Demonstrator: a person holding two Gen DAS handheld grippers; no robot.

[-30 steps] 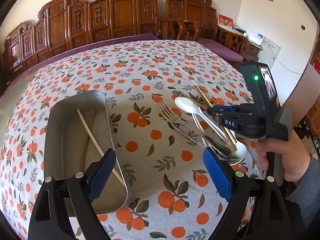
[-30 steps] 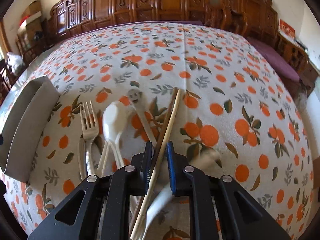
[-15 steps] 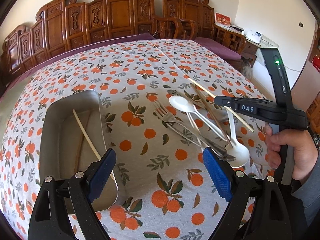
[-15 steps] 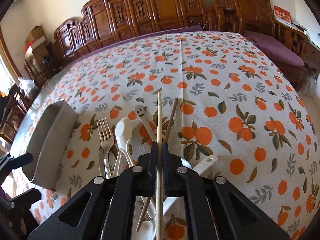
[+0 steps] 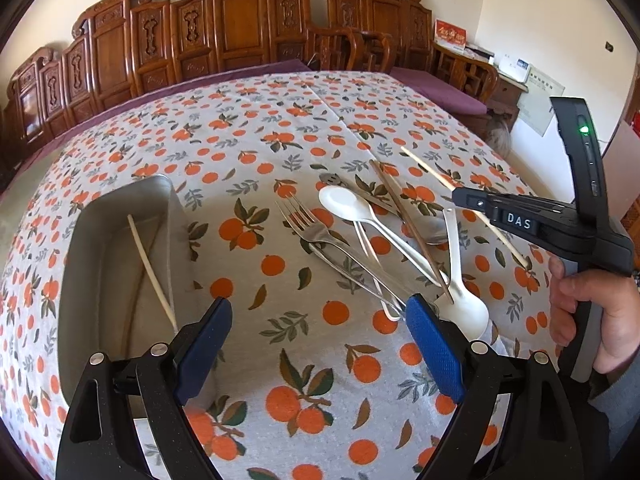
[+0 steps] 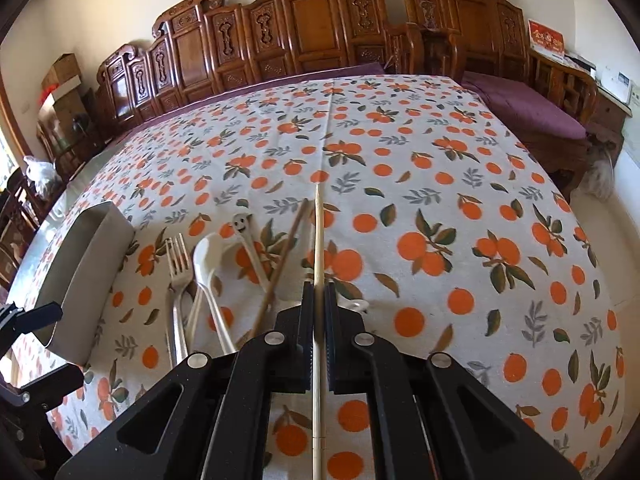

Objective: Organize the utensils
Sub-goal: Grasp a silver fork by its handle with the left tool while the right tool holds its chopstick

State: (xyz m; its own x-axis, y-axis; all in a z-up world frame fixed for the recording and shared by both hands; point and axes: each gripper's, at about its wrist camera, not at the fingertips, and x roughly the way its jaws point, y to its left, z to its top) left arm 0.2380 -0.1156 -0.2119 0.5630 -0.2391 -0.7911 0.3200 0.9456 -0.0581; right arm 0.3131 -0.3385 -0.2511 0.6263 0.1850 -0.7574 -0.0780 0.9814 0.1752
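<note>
Worktop, covered by a cloth printed with oranges and leaves, carved wooden chairs along its far edge. At nine o'clock in the left wrist view: metal tray, rectangular, holding one pale chopstick laid slantwise on its floor. Left gripper, at six o'clock: jaws spread wide, blue pads apart, nothing between them, hanging over bare cloth just beside the tray's near corner. At centre, the loose utensils in a heap on the cloth: metal fork, tines toward eleven o'clock; white plastic spoon, bowl up, just right of the fork; a dark brown chopstick lying across the spoon handles; a second white spoon with its bowl toward the near edge; a smiley-faced metal spoon handle, plain in the right wrist view, between the white spoon and the brown chopstick. At three o'clock: right gripper, held in a person's hand, jaws pressed together and pinching a light bamboo chopstick partway along its length; the stick is clear of the cloth, its tip pointing toward twelve o'clock in the right wrist view and its other end running back under the gripper body.
</note>
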